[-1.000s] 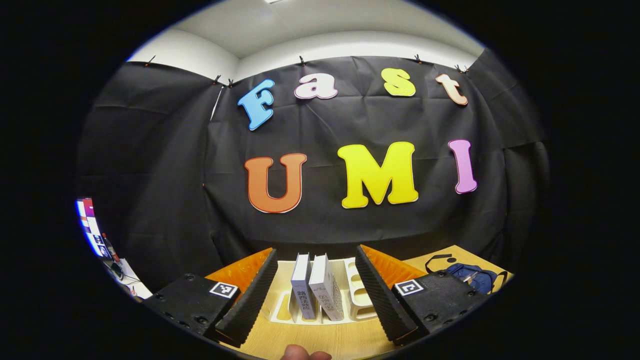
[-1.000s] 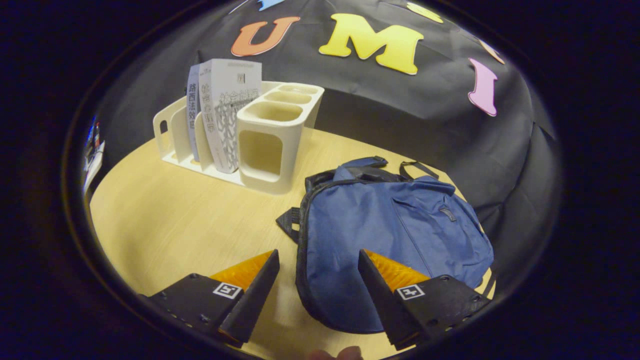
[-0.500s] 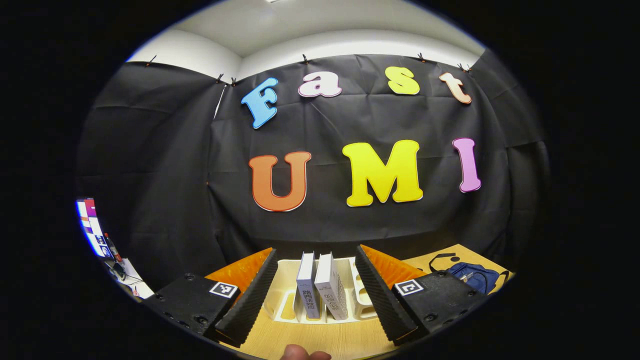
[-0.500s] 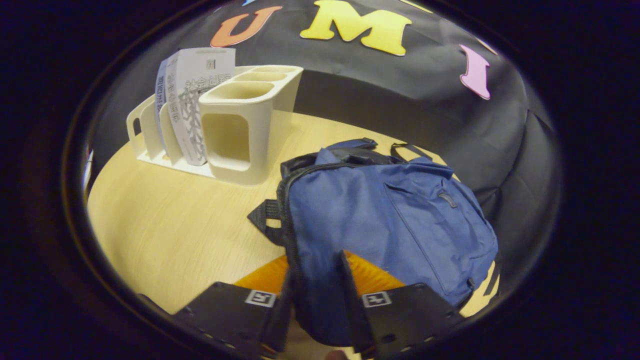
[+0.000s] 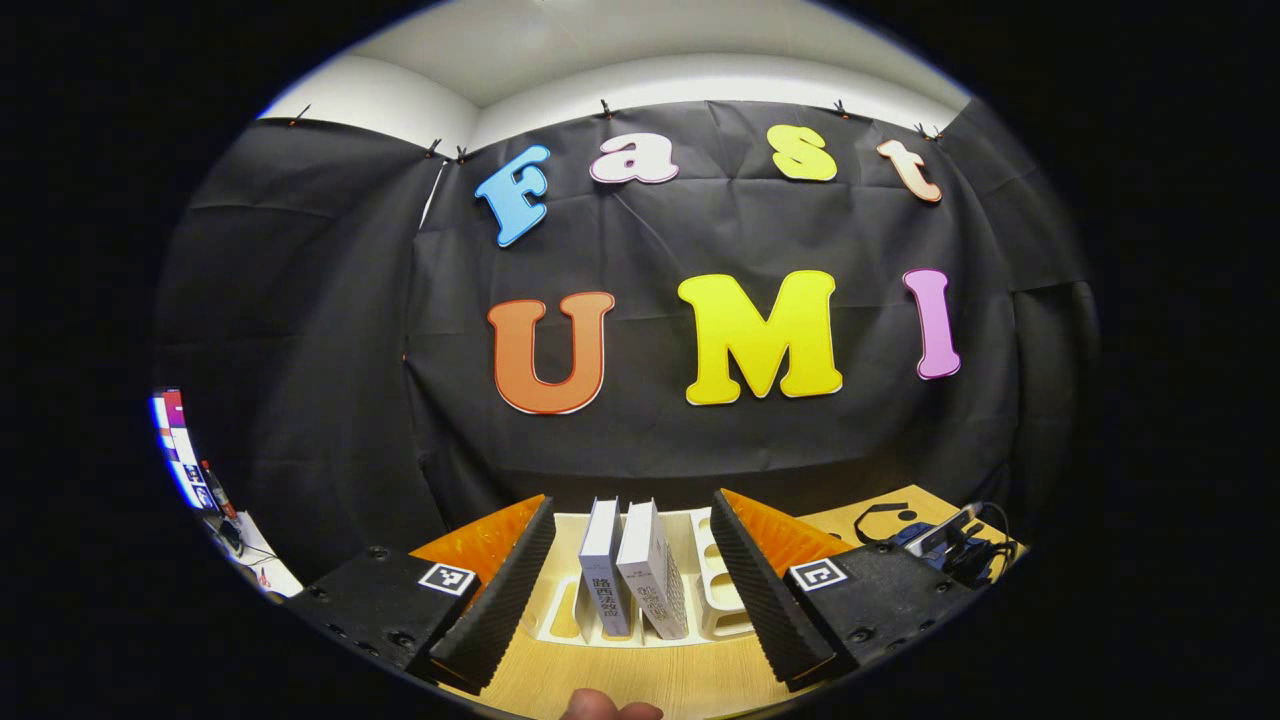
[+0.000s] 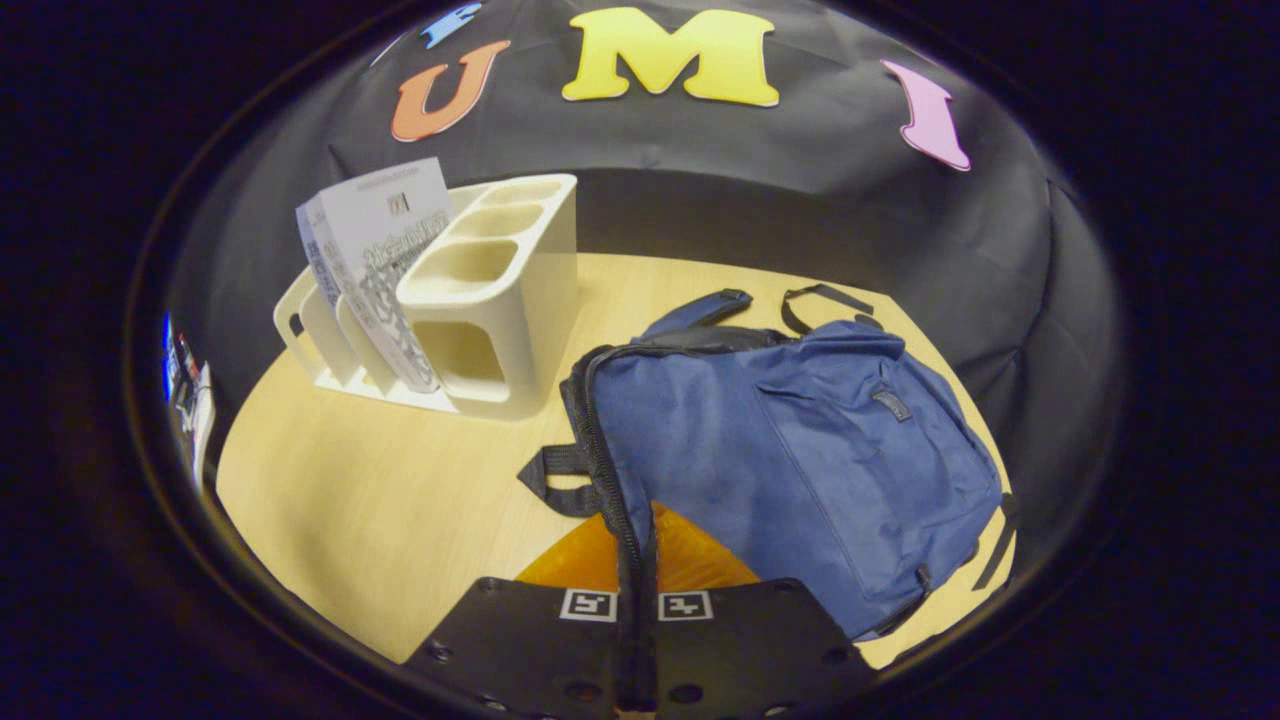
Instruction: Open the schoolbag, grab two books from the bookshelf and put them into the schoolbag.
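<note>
On the wooden table (image 6: 400, 500), right gripper view, you are pinching the near edge of the blue schoolbag (image 6: 790, 450) with your right gripper (image 6: 637, 610). Its jaws are drawn almost fully together, and the black zipper band of the bag is running straight down into the narrow gap between them; both fingers look to be pressing on that fold of fabric. Whether the zipper pull itself is in the pinch, you cannot tell from here. The bag is lying flat, its zipper looking closed along the edge you can see, straps trailing toward the wall.

Just beside the bag, to its left in this view, the cream bookshelf (image 6: 500, 300) is standing with two books (image 6: 375, 260) leaning in its slots.

Your left gripper (image 5: 632, 590) is hovering near the table with its jaws standing wide apart and nothing between the fingers. Seen along them, the two books are sitting upright in the bookshelf farther off, apart from both fingers. The schoolbag is showing small at the far right, with the other gripper over it.

Step in hand, as it reads: opening the schoolbag, grip just taken. Next move is likely calling for a steady drag along the zipper line, with the bag kept from sliding. Books are untouched.
</note>
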`<action>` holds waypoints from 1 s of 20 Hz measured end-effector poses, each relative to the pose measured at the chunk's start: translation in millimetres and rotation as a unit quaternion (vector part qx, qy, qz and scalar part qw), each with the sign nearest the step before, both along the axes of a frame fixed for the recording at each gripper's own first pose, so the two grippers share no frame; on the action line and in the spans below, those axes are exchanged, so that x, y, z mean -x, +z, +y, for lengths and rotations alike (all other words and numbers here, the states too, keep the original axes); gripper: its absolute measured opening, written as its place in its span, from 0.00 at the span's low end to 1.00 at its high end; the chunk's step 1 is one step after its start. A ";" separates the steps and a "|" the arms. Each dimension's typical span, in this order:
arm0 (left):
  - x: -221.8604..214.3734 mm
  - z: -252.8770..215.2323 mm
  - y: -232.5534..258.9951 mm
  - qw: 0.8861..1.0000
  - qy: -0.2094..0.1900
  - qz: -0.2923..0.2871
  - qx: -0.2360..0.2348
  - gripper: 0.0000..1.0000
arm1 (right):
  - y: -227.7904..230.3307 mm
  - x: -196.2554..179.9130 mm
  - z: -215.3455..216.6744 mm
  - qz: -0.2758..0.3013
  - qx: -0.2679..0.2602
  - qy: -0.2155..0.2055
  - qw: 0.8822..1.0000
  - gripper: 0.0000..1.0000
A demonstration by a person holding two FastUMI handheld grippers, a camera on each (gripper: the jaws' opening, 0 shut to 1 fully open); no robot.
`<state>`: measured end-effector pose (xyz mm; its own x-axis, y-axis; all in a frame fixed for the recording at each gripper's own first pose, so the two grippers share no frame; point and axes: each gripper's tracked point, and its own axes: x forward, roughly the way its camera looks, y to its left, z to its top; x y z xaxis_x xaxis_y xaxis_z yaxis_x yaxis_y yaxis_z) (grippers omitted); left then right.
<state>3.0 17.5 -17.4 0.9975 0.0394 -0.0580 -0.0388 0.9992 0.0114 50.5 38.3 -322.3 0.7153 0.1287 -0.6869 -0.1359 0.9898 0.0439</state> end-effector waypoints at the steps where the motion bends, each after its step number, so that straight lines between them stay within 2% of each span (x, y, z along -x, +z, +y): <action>1: -2.4 -0.7 -2.3 1.000 -0.001 0.002 0.003 1.00 | 10.4 -1.2 -3.9 -0.008 -0.003 0.005 1.000 0.00; 7: -21.1 -12.6 -15.4 1.000 -0.003 0.020 0.016 0.98 | 90.8 -7.2 -61.1 -0.065 0.005 0.002 0.998 0.00; 11: -36.8 -17.2 -27.6 0.999 -0.006 0.038 0.016 0.98 | 130.5 -12.9 -125.7 -0.088 0.010 -0.032 0.996 0.00; 16: -49.9 -21.8 -50.4 0.997 -0.009 0.081 0.018 0.98 | 144.7 -22.6 -197.8 -0.094 0.023 -0.067 0.993 0.02; 17: -51.9 -24.6 -53.4 0.996 -0.011 0.088 0.018 0.98 | 147.1 -24.8 -209.4 -0.096 0.026 -0.071 0.993 0.00; 20: -57.5 -28.9 -66.7 0.993 -0.017 0.114 0.022 0.98 | 144.9 -29.2 -230.2 -0.092 0.029 -0.075 0.993 0.00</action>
